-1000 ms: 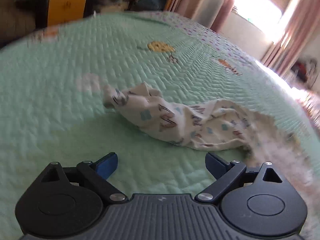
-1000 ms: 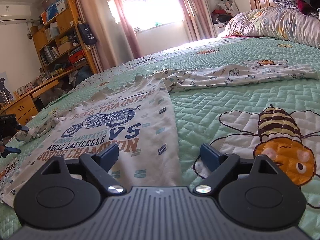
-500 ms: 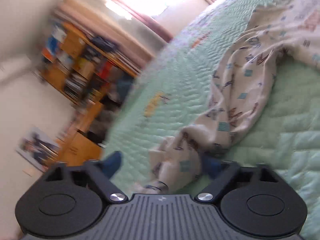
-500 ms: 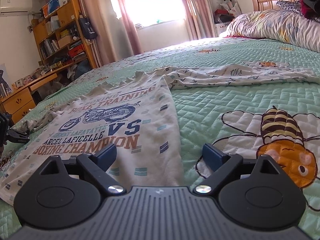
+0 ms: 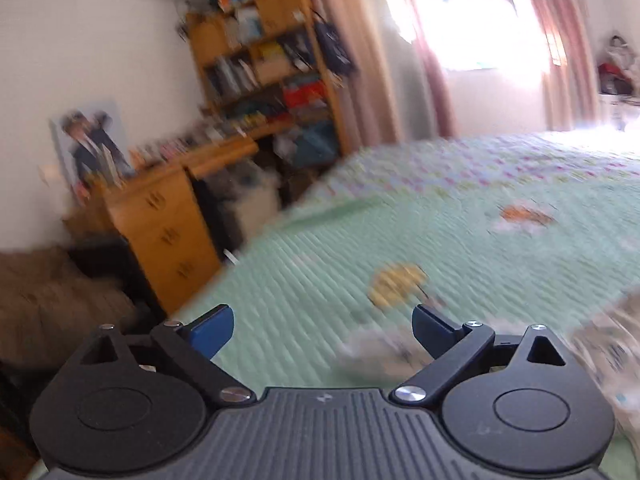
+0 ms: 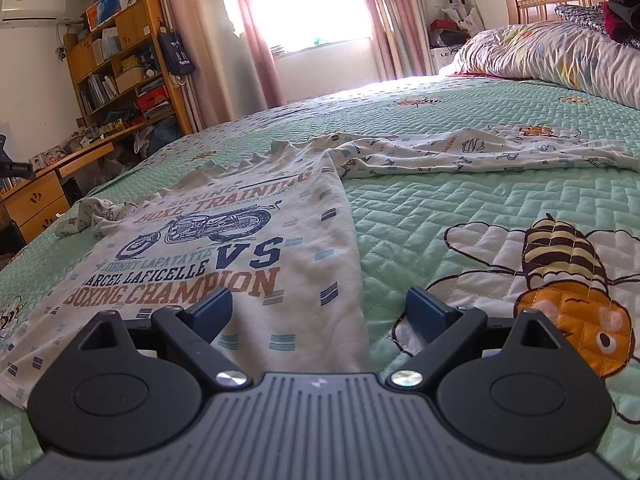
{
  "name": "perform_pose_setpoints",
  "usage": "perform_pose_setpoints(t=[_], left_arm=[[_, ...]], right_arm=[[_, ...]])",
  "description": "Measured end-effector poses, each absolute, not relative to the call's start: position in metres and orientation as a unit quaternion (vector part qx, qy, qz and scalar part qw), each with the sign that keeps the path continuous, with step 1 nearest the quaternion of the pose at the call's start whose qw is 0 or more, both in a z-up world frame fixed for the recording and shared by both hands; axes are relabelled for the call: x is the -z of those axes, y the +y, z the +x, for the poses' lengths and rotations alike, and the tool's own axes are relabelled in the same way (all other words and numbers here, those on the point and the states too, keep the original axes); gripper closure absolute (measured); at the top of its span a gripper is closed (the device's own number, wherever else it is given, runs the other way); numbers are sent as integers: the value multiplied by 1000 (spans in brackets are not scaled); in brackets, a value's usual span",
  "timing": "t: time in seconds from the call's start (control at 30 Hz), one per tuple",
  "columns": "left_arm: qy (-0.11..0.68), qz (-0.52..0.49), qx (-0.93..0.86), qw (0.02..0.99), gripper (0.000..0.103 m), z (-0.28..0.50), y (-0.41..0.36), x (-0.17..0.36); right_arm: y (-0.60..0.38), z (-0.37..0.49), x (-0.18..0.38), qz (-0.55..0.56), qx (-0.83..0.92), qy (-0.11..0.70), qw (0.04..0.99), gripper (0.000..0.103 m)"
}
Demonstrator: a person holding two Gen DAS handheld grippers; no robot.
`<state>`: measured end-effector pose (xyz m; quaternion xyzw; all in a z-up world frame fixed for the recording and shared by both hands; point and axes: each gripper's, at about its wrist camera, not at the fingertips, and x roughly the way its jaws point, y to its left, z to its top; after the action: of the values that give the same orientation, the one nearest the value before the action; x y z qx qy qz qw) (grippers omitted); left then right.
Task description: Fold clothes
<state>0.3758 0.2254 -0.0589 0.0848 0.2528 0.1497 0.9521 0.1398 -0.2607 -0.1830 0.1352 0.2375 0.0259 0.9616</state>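
One printed T-shirt lies flat on the green quilt, one sleeve bunched at its left, blurred in the left view. Two grippers: the left gripper and right gripper, fingers apart, empty; the right hovers at the shirt's hem.

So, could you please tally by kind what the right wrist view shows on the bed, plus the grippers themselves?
Printed long-sleeved shirts, laid flat on the green quilt: 1
Bee pictures on the quilt near the right gripper: 1
Pillows at the headboard end: 1
Grippers, counting the left gripper: 2, both open
Total: 5
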Motion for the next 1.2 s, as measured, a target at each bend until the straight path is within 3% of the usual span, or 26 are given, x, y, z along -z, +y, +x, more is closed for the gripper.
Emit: perform_pose_setpoints(t=[0.2,0.47,0.57,0.73,0.8,0.93,1.1,1.17,1.2], left_arm=[[279,218,-156,922,10,374,204,137],[260,418,-170,854,6,443,212,165],[236,444,-112,857,8,453,217,170],[277,373,-19,885,42,467,238,165],[298,345,-13,890,90,467,241,160],[249,357,-45,899,95,441,238,146],[180,306,-138,925,96,405,252,74],[181,287,-155,928,95,399,259,44],[179,287,-165,926,89,399,263,32]], right_arm=[[-261,139,183,134,-26,237,962,9],[-259,140,184,128,-23,239,962,9],[-257,141,184,124,-21,241,962,9],[-256,143,184,118,-18,244,962,9],[-255,143,184,115,-17,245,963,9],[-255,142,184,114,-17,244,963,9],[-257,141,184,119,-18,241,963,9],[-257,140,184,121,-19,240,963,9],[-258,140,184,122,-19,240,963,9]])
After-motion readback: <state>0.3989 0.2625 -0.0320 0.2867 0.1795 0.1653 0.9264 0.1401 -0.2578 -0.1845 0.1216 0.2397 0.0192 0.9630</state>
